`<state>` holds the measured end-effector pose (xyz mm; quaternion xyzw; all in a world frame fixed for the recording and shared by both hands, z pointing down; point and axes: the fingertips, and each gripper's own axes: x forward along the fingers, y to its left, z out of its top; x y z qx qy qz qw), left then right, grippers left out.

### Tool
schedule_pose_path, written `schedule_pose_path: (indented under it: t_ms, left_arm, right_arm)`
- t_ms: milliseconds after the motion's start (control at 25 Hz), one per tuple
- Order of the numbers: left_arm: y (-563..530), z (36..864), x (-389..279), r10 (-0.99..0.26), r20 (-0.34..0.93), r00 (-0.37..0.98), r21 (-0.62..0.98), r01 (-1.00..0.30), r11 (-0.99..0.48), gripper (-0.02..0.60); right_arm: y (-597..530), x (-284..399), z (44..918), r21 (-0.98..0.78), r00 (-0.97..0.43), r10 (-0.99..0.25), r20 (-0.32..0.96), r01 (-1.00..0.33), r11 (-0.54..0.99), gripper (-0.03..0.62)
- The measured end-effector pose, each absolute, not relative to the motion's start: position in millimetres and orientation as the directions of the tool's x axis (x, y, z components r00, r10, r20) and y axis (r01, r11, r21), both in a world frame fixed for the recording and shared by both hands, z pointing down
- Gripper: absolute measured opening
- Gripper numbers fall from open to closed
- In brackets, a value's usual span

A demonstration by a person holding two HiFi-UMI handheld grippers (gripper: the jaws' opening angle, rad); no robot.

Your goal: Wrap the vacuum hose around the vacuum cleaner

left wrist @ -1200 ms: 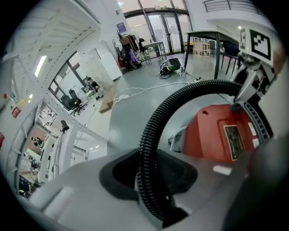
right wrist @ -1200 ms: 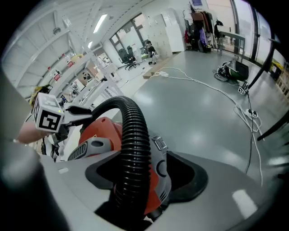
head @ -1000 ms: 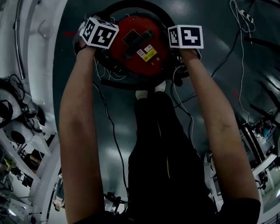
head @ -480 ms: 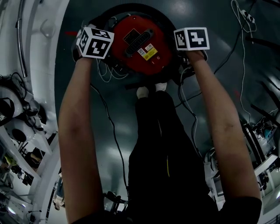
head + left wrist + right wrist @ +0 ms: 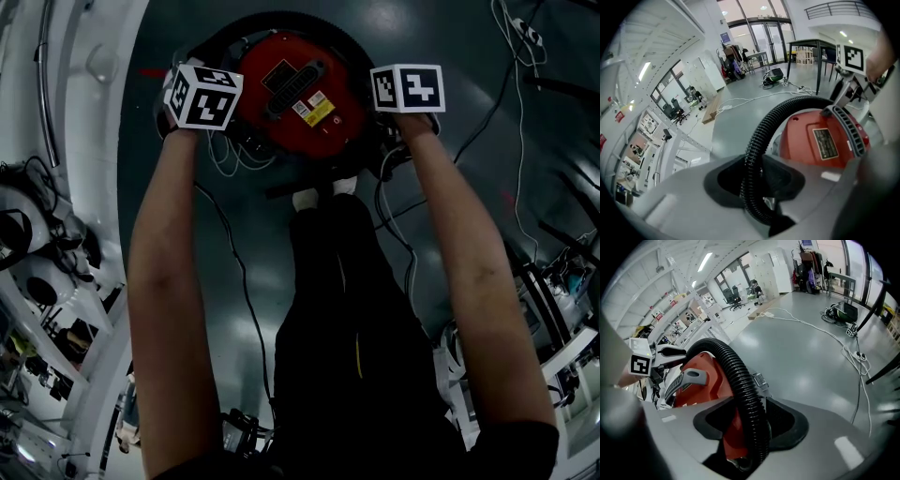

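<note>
- Left gripper view: the left gripper [image 5: 759,192] has its jaws closed on the hose [image 5: 757,136]. The hose rises from between them and arcs over the red vacuum [image 5: 820,140].
  - The hose is ribbed, so it is probably light and bends easily, but is springy enough to want to uncoil.
  - The ribs should keep a grip taken across them from sliding.
  - Below the jaws the hose drops out of sight, and where it leads cannot be told.
- Right gripper view: the right gripper [image 5: 750,441] is likewise clamped on the hose, which curves up and left over the vacuum, past its grey handle [image 5: 686,378].
  - The body looks hard and fairly heavy, so it is best left standing while only the hose is worked.
  - Part of the red shell is hidden behind the jaws.
- Head view: the vacuum stands on the floor [image 5: 450,47] just beyond the person's feet, between the two grippers. The hose loops round its far side.
  - The marker cubes and forearms cover both grips.
  - The near side is dark and mixed with cables [image 5: 225,164], so I cannot tell whether the loop closes there or where the hose ends.
</note>
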<state>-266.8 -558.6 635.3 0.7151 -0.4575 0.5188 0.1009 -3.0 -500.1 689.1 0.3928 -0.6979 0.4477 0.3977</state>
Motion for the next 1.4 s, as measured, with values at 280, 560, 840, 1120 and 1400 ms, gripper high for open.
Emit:
schedule_pose_path:
  t_ms: [280, 560, 840, 1120, 1400]
  left_arm:
    - [-556, 617, -267, -0.588, 0.806, 0.072, -0.326, -0.775, -0.542, 0.110]
    - [-535, 605, -265, -0.576, 0.810, 0.110, -0.243, -0.832, -0.500, 0.033]
    - [-489, 592, -241, -0.528, 0.811, 0.251, 0.024, -0.917, -0.399, 0.011]
    - [-426, 549, -205, -0.518, 0.772, 0.369, 0.214, -0.918, -0.334, 0.009]
    - [-356, 487, -179, -0.522, 0.719, 0.458, 0.307, -0.884, -0.353, 0.009]
  right_arm:
    - [-497, 1, 676, -0.303, -0.372, -0.222, 0.901, -0.908, 0.290, 0.233]
    - [-487, 0, 657, -0.284, -0.363, -0.254, 0.896, -0.911, 0.300, 0.193]
    - [-467, 4, 633, -0.249, -0.335, -0.281, 0.900, -0.921, 0.299, 0.020]
    - [-429, -6, 583, -0.280, -0.376, -0.339, 0.863, -0.912, 0.299, -0.003]
    - [-378, -20, 510, -0.292, -0.398, -0.450, 0.800, -0.912, 0.287, -0.003]
